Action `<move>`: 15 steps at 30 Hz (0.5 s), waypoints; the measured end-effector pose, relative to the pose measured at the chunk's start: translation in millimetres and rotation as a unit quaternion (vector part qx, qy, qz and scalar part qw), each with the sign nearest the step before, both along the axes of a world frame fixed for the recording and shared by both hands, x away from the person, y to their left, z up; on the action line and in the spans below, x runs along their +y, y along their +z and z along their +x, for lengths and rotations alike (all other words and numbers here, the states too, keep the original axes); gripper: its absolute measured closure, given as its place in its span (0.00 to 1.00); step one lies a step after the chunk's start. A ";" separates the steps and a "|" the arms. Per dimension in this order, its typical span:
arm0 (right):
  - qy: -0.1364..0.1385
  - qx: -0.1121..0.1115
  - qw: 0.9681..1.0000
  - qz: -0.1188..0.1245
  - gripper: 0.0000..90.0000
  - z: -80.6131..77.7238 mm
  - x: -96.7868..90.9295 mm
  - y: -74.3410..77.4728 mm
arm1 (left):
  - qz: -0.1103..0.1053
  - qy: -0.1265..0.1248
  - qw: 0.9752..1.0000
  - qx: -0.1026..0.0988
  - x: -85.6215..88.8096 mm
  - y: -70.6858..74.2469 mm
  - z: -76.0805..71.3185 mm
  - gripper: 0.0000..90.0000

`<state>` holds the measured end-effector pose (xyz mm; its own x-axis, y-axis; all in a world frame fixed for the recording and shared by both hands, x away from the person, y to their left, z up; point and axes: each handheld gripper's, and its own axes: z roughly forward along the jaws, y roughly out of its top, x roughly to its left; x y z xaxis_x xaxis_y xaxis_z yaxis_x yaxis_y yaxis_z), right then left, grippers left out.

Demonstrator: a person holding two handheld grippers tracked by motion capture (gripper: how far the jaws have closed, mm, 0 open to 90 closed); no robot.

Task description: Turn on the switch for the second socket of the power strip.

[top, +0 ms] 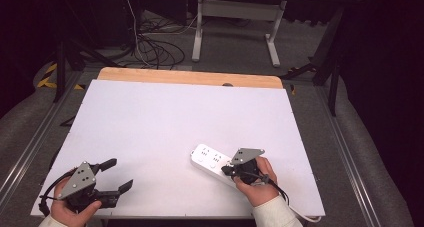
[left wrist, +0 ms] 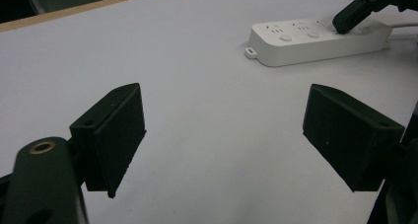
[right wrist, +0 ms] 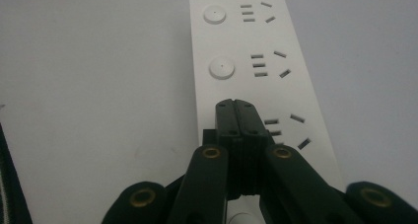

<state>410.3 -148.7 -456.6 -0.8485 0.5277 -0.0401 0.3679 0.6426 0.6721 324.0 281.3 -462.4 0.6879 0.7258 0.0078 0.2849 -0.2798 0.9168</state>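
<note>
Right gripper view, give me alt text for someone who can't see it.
A closed black gripper presses its tips on a white power strip, where a third button would sit below two round buttons. The strip lies on a white table.

power strip near end hidden behind right gripper

A: so how are the cams set up?

B: high one sits above the near edge, looking forward and down over the whole counter. Left hand-held gripper cam skims low across it; the right one is close, aimed steeply down. All three catch the power strip.
</note>
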 end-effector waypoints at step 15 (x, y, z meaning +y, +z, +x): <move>-0.003 -0.003 1.000 0.006 1.00 -0.8 -1.1 -1.5 | 0.001 -0.001 1.000 0.000 0.2 0.0 0.1 0.19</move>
<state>409.4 -149.8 -458.1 -0.8454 0.5327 -0.0380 0.3677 0.6323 0.6819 324.0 281.4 -462.4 0.6890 0.7247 0.0100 0.2841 -0.2827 0.9162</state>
